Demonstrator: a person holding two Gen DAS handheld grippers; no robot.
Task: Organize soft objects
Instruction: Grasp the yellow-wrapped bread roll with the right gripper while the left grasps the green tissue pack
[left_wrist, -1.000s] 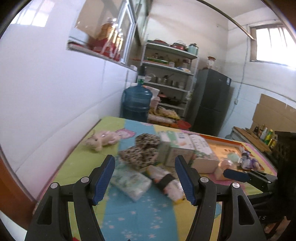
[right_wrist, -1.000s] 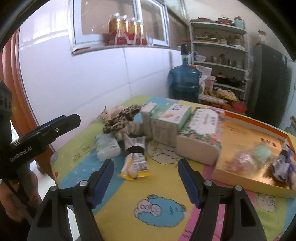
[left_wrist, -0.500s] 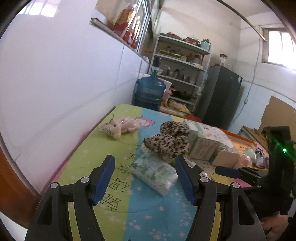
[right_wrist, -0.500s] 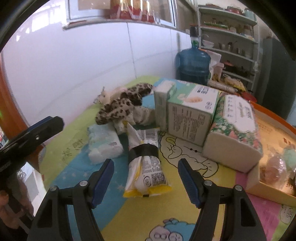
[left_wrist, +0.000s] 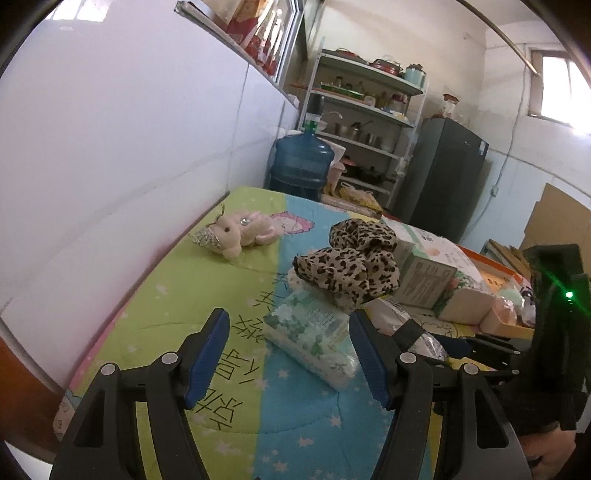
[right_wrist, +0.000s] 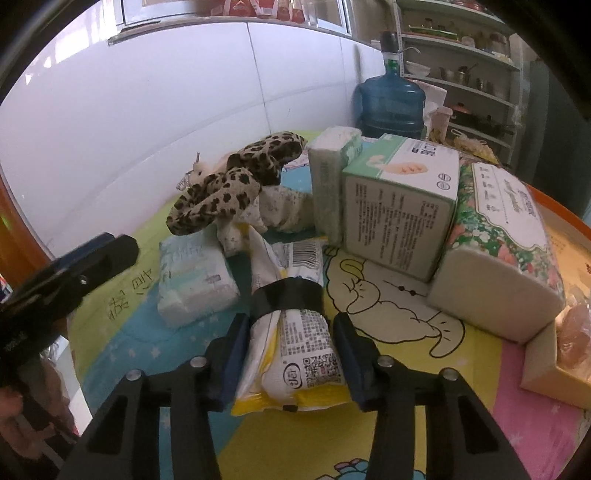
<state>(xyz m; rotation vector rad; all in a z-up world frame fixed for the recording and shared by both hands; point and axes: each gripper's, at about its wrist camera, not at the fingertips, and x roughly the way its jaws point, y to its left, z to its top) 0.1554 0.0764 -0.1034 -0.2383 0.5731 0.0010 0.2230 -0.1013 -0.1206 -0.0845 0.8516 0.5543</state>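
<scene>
Here the yellow-and-white snack bag, cinched at its waist by a black band, is bracketed by the right gripper, whose fingers are pressed against its lower half near the front edge of the counter. It is judged light, crinkly and squashy, best taken below the band. The left gripper is held open, empty, before one small tissue pack. Beyond are counted one leopard-print cloth, one pink plush toy by the wall edge, and three upright tissue packs.
</scene>
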